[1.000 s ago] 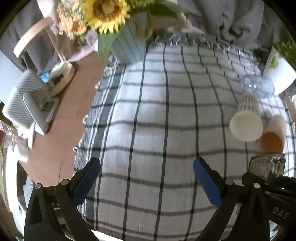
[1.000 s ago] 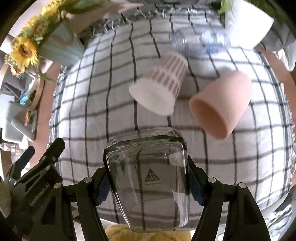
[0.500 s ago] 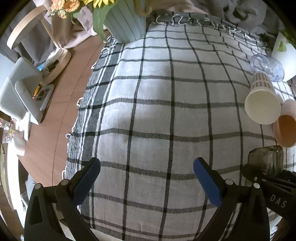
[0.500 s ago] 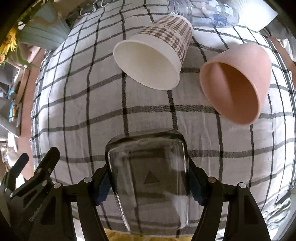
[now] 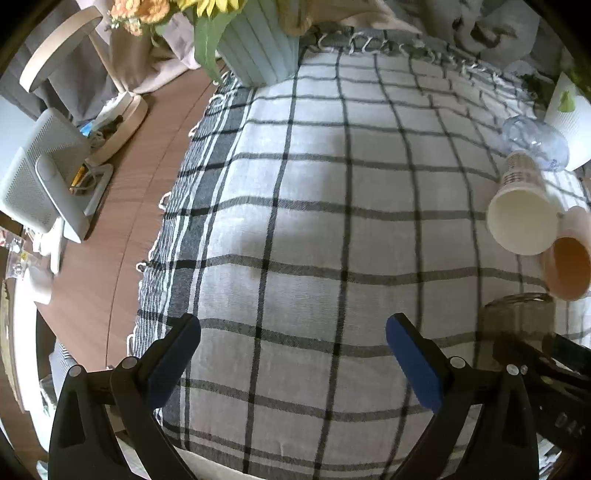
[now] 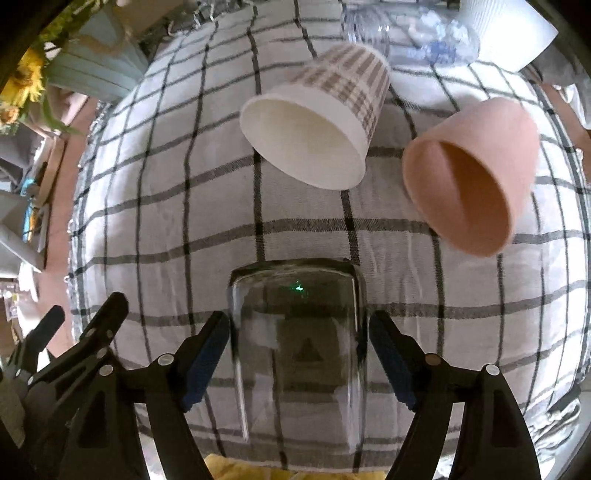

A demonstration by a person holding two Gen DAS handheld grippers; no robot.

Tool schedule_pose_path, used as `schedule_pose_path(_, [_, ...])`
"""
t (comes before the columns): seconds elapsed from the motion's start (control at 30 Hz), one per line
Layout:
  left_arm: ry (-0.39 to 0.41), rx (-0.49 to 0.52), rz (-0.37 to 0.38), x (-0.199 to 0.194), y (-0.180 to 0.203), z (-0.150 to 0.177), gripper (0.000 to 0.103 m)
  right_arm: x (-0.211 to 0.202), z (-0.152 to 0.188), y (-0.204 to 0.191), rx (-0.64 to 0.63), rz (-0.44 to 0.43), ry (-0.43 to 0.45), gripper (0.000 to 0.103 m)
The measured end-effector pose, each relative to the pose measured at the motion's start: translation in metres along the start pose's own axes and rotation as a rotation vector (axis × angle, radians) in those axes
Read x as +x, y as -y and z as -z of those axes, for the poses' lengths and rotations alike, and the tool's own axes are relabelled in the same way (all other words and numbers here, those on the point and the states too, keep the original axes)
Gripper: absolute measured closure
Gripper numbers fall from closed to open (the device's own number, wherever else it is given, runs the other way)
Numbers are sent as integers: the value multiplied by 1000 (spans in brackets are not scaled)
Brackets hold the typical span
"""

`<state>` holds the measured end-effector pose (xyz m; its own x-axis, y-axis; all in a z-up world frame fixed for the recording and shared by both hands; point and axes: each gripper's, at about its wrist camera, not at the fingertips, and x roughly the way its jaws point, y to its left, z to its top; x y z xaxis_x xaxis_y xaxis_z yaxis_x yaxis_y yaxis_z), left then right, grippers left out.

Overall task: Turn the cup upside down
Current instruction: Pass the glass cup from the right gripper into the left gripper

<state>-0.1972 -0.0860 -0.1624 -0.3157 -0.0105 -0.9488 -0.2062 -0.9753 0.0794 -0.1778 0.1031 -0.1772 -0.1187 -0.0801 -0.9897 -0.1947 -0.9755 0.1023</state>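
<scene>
A clear square glass cup (image 6: 299,339) stands between the blue pads of my right gripper (image 6: 299,354), on or just above the checked cloth (image 6: 177,206). The pads sit at its two sides, and a thin gap shows at the right pad. I cannot tell which end of the cup is up. The glass also shows at the right of the left wrist view (image 5: 519,314), with the right gripper behind it. My left gripper (image 5: 293,354) is open and empty over the cloth (image 5: 295,221).
A checked paper cup (image 6: 317,122) and a pink cup (image 6: 476,173) lie on their sides beyond the glass. A clear plastic bottle (image 6: 410,33) and a white pot (image 6: 506,29) are behind them. A pale blue vase with sunflowers (image 5: 255,48) stands at the far left corner.
The right gripper has carried the glass down towards the cloth and its pads have eased apart slightly. The left gripper has stayed open with only small camera shifts.
</scene>
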Motion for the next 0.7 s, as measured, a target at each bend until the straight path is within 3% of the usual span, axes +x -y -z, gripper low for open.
schedule_pose_path(0.37, [66, 122, 118, -53, 46, 4, 1, -75, 17, 38, 101, 20, 197, 24])
schedule_pose_path(0.5, [48, 188, 194, -61, 68, 3, 1, -93, 23, 58, 163, 25, 242, 24])
schedule_pose_path(0.7, [4, 270, 242, -61, 103, -2, 1, -100, 28, 87, 230, 20, 264, 24])
